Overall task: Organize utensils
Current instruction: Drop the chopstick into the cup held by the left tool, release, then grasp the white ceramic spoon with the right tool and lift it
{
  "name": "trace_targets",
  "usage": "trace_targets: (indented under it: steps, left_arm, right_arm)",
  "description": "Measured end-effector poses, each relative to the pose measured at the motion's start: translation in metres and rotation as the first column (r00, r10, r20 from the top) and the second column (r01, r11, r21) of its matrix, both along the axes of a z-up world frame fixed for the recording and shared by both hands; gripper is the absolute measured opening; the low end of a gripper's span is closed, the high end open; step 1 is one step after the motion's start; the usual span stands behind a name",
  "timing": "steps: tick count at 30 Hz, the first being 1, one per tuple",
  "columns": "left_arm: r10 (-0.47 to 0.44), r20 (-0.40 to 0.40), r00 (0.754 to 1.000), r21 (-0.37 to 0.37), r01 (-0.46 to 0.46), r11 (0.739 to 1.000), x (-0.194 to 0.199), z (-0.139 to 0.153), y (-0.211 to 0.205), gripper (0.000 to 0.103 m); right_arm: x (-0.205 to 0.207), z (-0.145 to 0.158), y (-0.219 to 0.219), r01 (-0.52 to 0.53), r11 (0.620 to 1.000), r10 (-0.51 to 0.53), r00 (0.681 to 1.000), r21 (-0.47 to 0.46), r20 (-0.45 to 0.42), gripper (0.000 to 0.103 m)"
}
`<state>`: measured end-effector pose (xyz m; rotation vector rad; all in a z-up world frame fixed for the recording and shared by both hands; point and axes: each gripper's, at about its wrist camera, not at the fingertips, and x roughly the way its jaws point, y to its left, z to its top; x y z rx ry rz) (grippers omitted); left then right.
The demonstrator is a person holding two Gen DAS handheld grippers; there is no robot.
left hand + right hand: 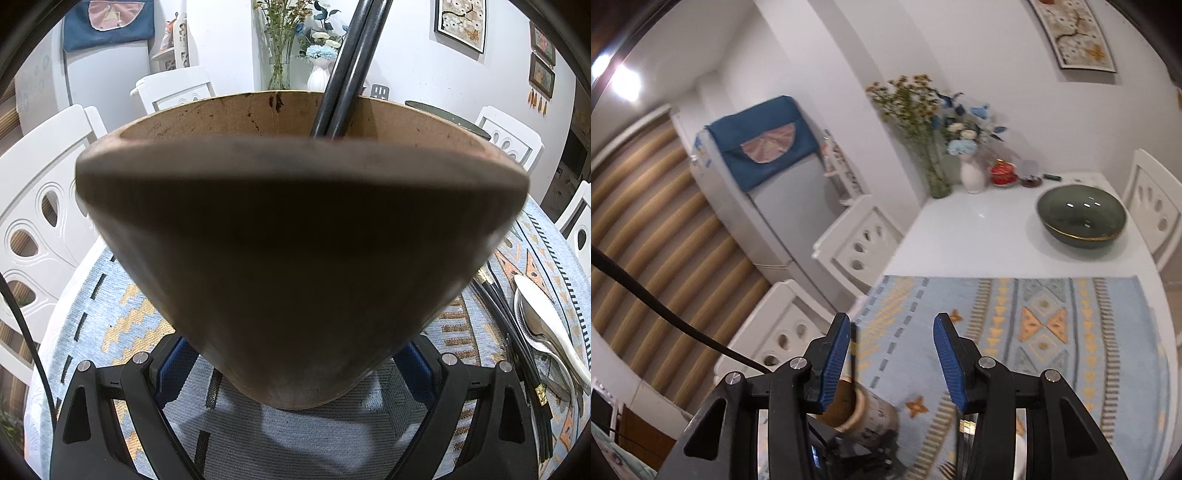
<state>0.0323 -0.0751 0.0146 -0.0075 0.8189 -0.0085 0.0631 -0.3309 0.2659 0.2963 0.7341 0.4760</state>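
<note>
Chopsticks [347,70] in holder [295,258] clamped by left tool [295,369]; right tool [892,360] agape, empty.

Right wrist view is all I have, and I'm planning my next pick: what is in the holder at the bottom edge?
Observer: A pair of black chopsticks stands in the holder, near its far rim.
Operator: Is the holder standing free?
Observer: No, the left tool grips it by its sides.
Operator: What is not yet in the holder?
Observer: On the mat to the right of the holder lie loose chopsticks, a white spoon and metal spoons tucked under it.
</note>
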Motion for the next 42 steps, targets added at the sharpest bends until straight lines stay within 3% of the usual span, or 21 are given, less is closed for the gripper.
trace_targets:
  steps: [7,10,13,18,24,28,32,38,42]
  left_arm:
    - [0.0,0.0,1.0,0.001,0.0,1.0,0.0,0.0,0.0,0.094]
    - [0.0,0.0,1.0,0.001,0.0,1.0,0.0,0.0,0.0,0.094]
    - [0.0,-0.001,1.0,0.001,0.0,1.0,0.0,0.0,0.0,0.094]
    - [0.0,-0.001,1.0,0.0,0.0,1.0,0.0,0.0,-0.001,0.094]
    - [0.0,-0.001,1.0,0.001,0.0,1.0,0.0,0.0,-0.001,0.094]
    - [0.0,-0.002,1.0,0.002,0.0,1.0,0.0,0.0,-0.001,0.094]
    - [0.001,-0.007,1.0,0.004,-0.001,1.0,0.0,-0.001,0.0,0.094]
    - [0.0,-0.009,1.0,0.006,0.0,1.0,-0.002,0.0,0.001,0.094]
    - [-0.001,-0.009,1.0,0.006,0.001,1.0,-0.002,0.0,0.002,0.094]
  right_arm:
    - [0.002,-0.046,-0.018,0.043,0.997,-0.052,0.986,-0.061,-0.158,0.045]
    - [0.006,-0.078,-0.025,0.041,0.994,-0.065,0.963,-0.098,-0.262,0.045]
    - [0.011,-0.119,-0.032,0.024,0.994,-0.066,0.913,-0.109,-0.402,0.045]
    - [0.015,-0.191,-0.063,0.06,0.997,-0.076,0.788,-0.046,-0.611,0.045]
    - [0.014,-0.246,-0.114,0.218,0.971,-0.071,0.651,0.096,-0.756,0.045]
    - [0.013,-0.268,-0.121,0.258,0.956,-0.047,0.597,0.137,-0.801,0.045]
    - [0.015,-0.267,-0.119,0.253,0.957,-0.042,0.6,0.14,-0.799,0.045]
    - [0.017,-0.261,-0.099,0.185,0.982,-0.096,0.621,0.026,-0.778,0.047]
    - [0.02,-0.256,-0.089,0.184,0.983,-0.111,0.64,0.012,-0.76,0.033]
